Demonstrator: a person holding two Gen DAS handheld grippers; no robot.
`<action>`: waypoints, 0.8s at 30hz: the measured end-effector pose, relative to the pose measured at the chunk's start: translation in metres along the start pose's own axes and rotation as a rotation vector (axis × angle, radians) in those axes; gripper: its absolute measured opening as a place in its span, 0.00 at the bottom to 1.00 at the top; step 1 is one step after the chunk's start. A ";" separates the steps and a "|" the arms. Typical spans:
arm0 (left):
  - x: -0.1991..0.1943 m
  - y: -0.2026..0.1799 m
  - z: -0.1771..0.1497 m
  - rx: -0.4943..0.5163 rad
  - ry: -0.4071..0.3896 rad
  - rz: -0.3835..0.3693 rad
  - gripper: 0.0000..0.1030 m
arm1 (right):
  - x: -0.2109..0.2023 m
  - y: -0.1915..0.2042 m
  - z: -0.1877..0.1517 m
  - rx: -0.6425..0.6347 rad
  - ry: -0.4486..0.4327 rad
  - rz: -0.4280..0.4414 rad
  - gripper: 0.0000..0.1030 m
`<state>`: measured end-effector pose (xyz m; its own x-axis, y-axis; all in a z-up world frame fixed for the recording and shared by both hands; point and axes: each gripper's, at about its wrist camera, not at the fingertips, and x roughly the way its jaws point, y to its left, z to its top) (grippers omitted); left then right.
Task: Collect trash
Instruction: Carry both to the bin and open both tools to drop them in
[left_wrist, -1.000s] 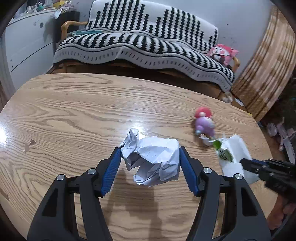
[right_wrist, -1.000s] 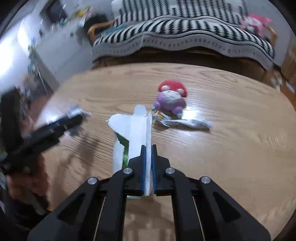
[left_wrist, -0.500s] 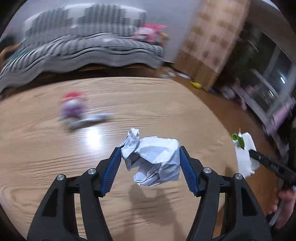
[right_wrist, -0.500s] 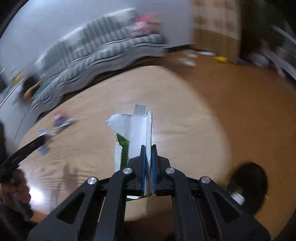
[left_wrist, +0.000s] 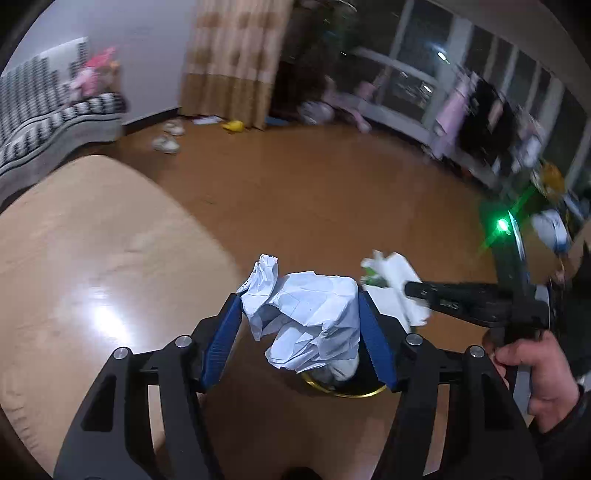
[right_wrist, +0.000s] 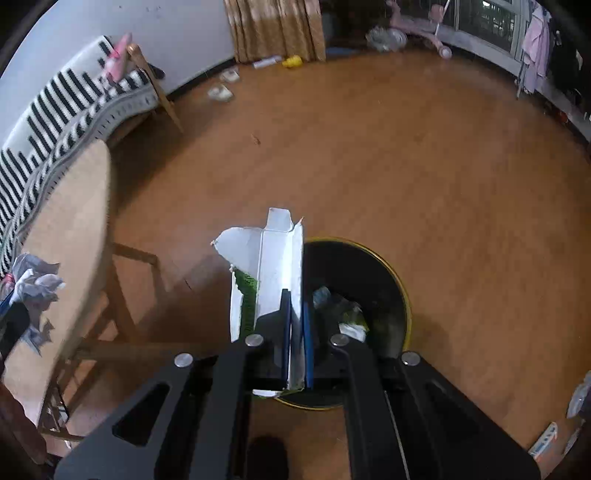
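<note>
My left gripper is shut on a crumpled ball of white paper, its blue pads pressing both sides. It hangs past the edge of the wooden table, above a black trash bin with a gold rim. My right gripper is shut on a flattened white and green carton, held over the same bin, which has some trash inside. In the left wrist view the carton and the right gripper appear at right, held by a hand. The paper ball shows at the right wrist view's left edge.
Brown wooden floor surrounds the bin. A striped sofa stands by the wall, with curtains, slippers and a pink ride-on toy farther off. The table's legs are left of the bin.
Both grippers swung from over the tabletop to the right, past the table's edge, and now hang above the floor bin. Each keeps its hold on its trash.
</note>
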<state>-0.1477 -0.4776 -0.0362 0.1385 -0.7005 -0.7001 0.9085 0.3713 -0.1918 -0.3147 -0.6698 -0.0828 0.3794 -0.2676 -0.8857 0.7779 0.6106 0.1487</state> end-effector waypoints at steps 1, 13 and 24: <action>0.009 -0.007 -0.002 0.011 0.013 -0.004 0.60 | 0.000 -0.007 -0.002 0.006 0.005 -0.005 0.06; 0.060 -0.021 0.006 0.023 0.063 -0.027 0.60 | 0.007 -0.017 -0.002 0.012 0.025 -0.003 0.06; 0.070 -0.011 0.012 -0.001 0.071 -0.017 0.61 | 0.014 -0.021 0.000 0.027 0.041 0.000 0.06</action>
<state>-0.1431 -0.5380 -0.0744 0.0946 -0.6616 -0.7438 0.9101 0.3603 -0.2047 -0.3258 -0.6864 -0.0985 0.3589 -0.2366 -0.9029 0.7916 0.5897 0.1601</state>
